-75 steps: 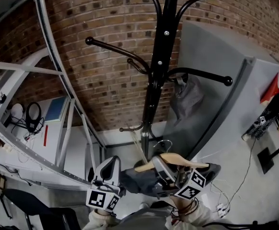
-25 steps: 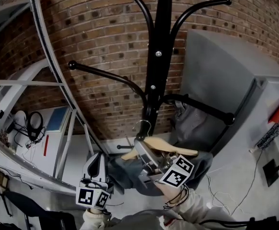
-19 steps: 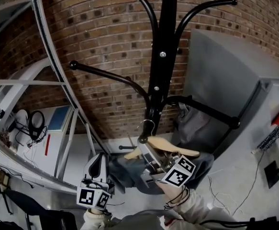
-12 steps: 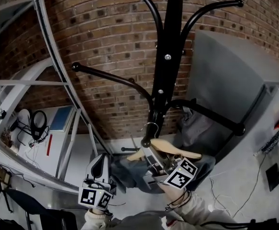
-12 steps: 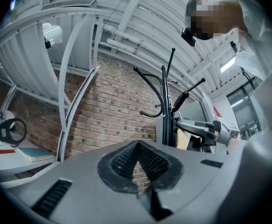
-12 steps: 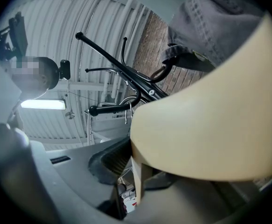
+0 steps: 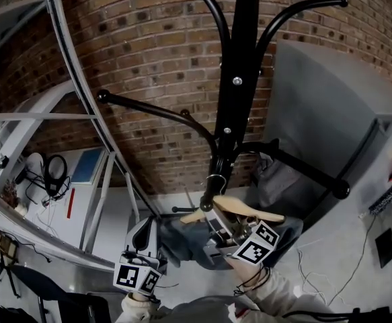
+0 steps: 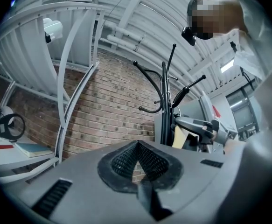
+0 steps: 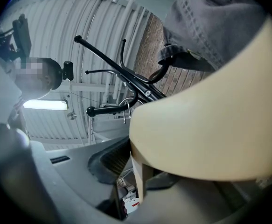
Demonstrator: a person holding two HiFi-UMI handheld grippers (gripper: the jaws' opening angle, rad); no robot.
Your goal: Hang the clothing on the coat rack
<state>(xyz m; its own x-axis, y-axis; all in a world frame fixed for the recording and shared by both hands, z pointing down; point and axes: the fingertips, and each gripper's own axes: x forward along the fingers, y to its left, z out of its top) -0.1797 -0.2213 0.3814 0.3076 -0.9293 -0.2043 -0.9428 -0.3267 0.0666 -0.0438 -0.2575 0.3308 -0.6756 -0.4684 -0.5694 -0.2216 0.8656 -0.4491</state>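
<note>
The clothing (image 7: 181, 246), a dark grey garment, hung slack just below the right claw (image 7: 216, 222), draped on a pale wooden hanger (image 7: 253, 210) that this claw clamped near its wire hook (image 7: 216, 180). Carrying looked nearly done; next the hook needed lifting over an arm of the coat rack (image 7: 239, 79) just ahead. The left claw (image 7: 145, 233), alongside, was closed and empty.

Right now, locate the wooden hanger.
The wooden hanger is lower centre in the head view, clamped in the right hand-held gripper, beside the coat rack.

brick wall (image 7: 148, 59) | white frame (image 7: 81, 96) | headphones (image 7: 50, 170) | grey cabinet (image 7: 317, 99)
</note>
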